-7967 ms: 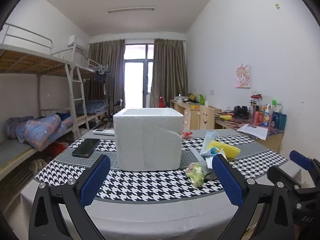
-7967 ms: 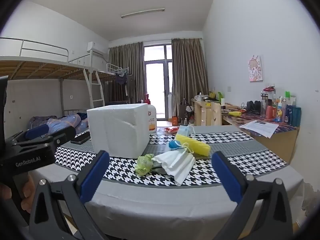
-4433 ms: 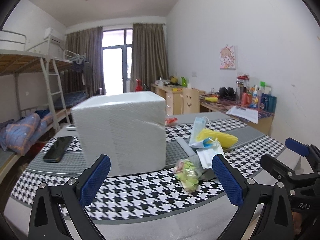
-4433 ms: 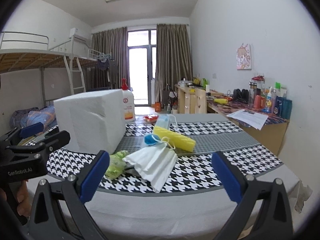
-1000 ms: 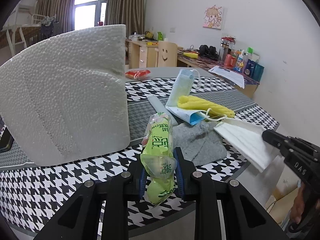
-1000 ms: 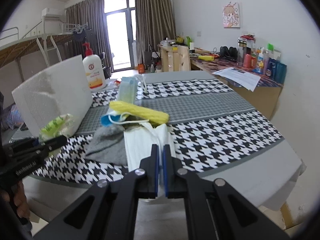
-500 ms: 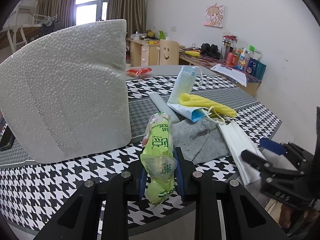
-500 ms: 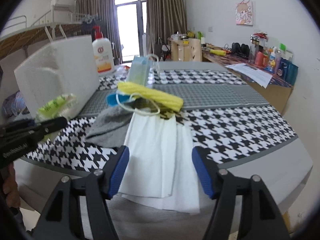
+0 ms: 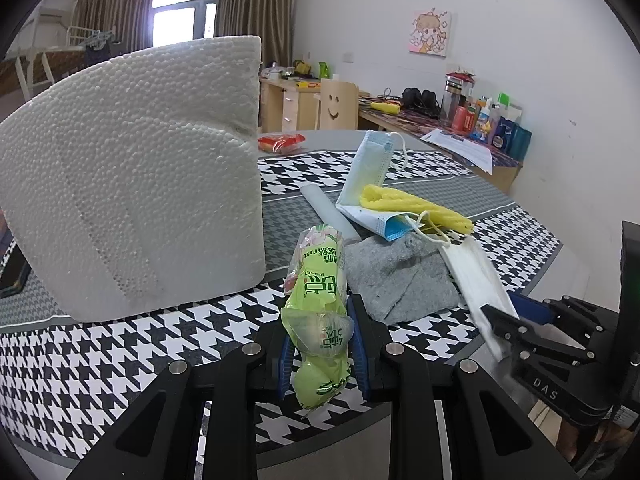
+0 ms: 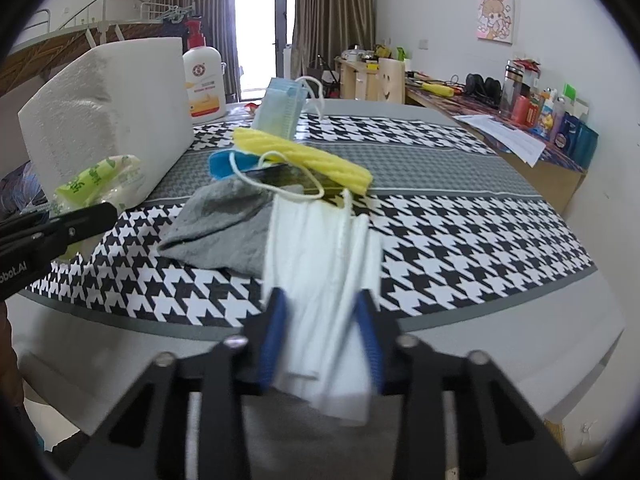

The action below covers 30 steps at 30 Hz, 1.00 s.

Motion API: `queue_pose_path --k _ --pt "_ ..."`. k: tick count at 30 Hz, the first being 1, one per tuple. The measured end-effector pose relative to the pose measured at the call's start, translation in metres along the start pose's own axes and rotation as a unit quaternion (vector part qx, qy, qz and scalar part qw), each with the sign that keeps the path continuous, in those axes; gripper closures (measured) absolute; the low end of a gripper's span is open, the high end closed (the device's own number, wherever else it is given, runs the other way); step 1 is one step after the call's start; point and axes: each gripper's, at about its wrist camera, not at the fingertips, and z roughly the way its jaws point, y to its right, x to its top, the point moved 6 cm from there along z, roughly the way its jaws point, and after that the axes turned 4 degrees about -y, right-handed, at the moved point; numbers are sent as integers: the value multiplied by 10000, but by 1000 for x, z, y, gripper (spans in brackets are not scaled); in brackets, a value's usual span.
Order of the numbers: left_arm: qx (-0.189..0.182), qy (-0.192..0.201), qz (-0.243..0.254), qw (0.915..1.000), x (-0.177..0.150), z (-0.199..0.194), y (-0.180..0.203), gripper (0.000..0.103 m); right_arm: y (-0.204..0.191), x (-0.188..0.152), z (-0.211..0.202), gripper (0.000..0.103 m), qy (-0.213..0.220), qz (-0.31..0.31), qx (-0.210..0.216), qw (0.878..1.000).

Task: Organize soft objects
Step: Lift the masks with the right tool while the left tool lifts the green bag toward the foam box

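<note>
My left gripper (image 9: pixel 320 344) is shut on a green plastic packet (image 9: pixel 318 292), which stands upright between its pads near the table's front edge. The packet (image 10: pixel 100 184) also shows at the left of the right wrist view. My right gripper (image 10: pixel 322 324) has its jaws closing on a white face mask (image 10: pixel 320 248); the bunched mask fills the gap and both blue pads touch it. The mask (image 9: pixel 476 276) hangs over the table edge. Behind it lie a grey cloth (image 10: pixel 224 228), a yellow sponge (image 10: pixel 304 160) and a blue face mask (image 10: pixel 280 108).
A white foam box (image 9: pixel 132 176) stands at the left on the houndstooth tablecloth (image 10: pixel 480 240). Behind it is a pump bottle (image 10: pixel 204 80). A grey tube (image 9: pixel 328 212) lies beside the box. A cluttered desk (image 9: pixel 460 120) runs along the right wall.
The right gripper let go of the white mask's edge, opened wide, sank a little, and now has its pads on the bunched mask. The left gripper and green packet have not moved.
</note>
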Motion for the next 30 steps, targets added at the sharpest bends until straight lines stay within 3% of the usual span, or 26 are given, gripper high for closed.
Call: queue_pose_path --k 2,5,17,30 --pt "0 26 -7 10000 -1 -3 0 77 3 -2 -2 88 0 53 -10 10000" --pt "25 108 13 9999 -1 -10 0 77 12 1 -9 92 106 203 -10 9997" --pt "228 868 257 9956 6 -70 8 77 9 28 -74 93 1059 257 92 9940" --pt "570 1810 486 9806 -1 -156 19 77 -6 32 -144 93 1959 187 371 9797"
